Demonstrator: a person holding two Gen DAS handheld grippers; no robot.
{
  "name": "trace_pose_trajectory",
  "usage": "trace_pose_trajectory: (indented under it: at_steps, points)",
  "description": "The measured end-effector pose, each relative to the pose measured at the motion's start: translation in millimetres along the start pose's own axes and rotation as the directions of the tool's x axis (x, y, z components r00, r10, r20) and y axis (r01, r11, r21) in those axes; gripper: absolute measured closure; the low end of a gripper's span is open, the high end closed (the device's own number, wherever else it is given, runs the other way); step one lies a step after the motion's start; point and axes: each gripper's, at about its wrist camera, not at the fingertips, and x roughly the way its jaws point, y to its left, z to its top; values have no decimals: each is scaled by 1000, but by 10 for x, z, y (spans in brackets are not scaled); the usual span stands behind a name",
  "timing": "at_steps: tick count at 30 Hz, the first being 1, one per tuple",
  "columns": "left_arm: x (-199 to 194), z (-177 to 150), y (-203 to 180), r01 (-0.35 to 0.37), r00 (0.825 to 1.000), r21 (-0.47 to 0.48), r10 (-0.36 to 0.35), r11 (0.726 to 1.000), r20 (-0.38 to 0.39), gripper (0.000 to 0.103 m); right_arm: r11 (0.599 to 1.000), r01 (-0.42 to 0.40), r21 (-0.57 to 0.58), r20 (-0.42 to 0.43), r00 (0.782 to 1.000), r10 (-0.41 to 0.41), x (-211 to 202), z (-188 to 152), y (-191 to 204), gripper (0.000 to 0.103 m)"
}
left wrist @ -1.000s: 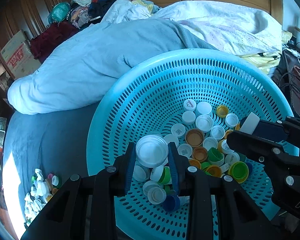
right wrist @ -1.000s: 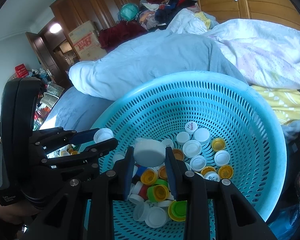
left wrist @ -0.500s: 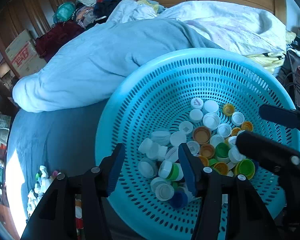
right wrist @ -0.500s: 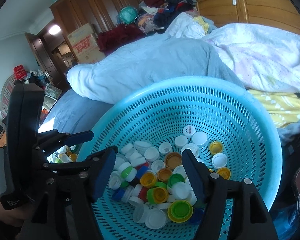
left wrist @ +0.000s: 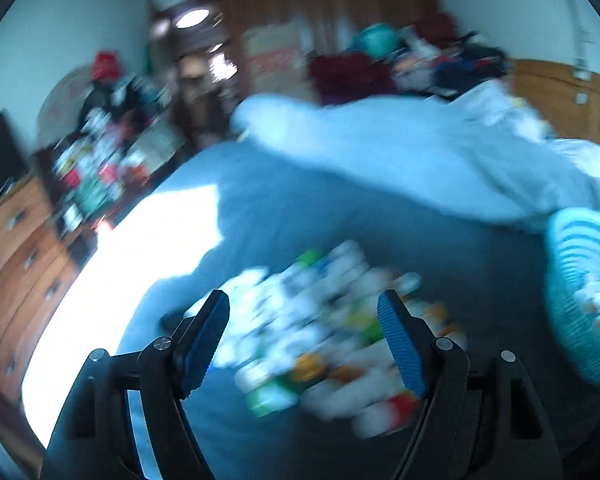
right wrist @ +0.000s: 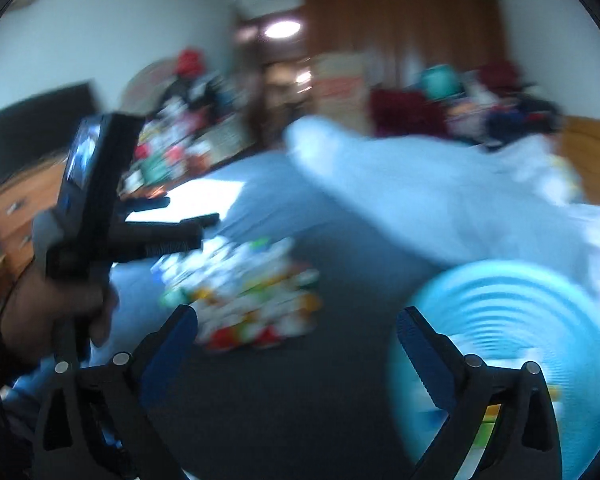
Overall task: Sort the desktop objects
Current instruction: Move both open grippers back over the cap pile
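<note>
Both sets of tongs, left tongs (left wrist: 304, 344) and right tongs (right wrist: 296, 344), have just been opening and now gape empty, aimed at the blurred cap pile (right wrist: 240, 292) on the bed left of the turquoise basket (right wrist: 512, 320), presumably for fresh caps.

One turquoise basket (right wrist: 512, 320), one heap of bottle caps (left wrist: 332, 332) on the bed, too blurred to count; two grippers.
</note>
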Motion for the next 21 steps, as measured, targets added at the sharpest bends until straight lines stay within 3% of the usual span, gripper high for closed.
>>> trace_pose_trajectory:
  at_steps: [2,4,8,11,14,17,21]
  points:
    - [263,-283,490,-50,994,-67,43,996,-103,32,999,-14,53,-88,996,19,442,-145,-8,1]
    - [443,-479,843,-77,986,-135,55,988,-159,32,995,34,89,-169,985,-19,898,-291,-143,2]
    - [835,-786,1227,-117,965,-197,65,973,-253,32,979,127,159,-248,965,-85,1442,-399,-491,2]
    - [1050,-917,1277,-119,952,-201,54,972,-301,32,958,213,194,-273,949,-156,1667,-454,-719,1]
    - [1125,-905,1254,-106,956,-197,45,975,-289,25,921,333,202,-340,906,-253,1835,-546,-913,1]
    - [1174,-909,1198,-97,949,-167,41,981,-312,8,911,381,162,-341,887,-310,1905,-538,-814,0]
    - [1221,-910,1199,-80,938,-179,14,981,-346,2,910,387,150,-343,884,-319,1929,-523,-800,0]
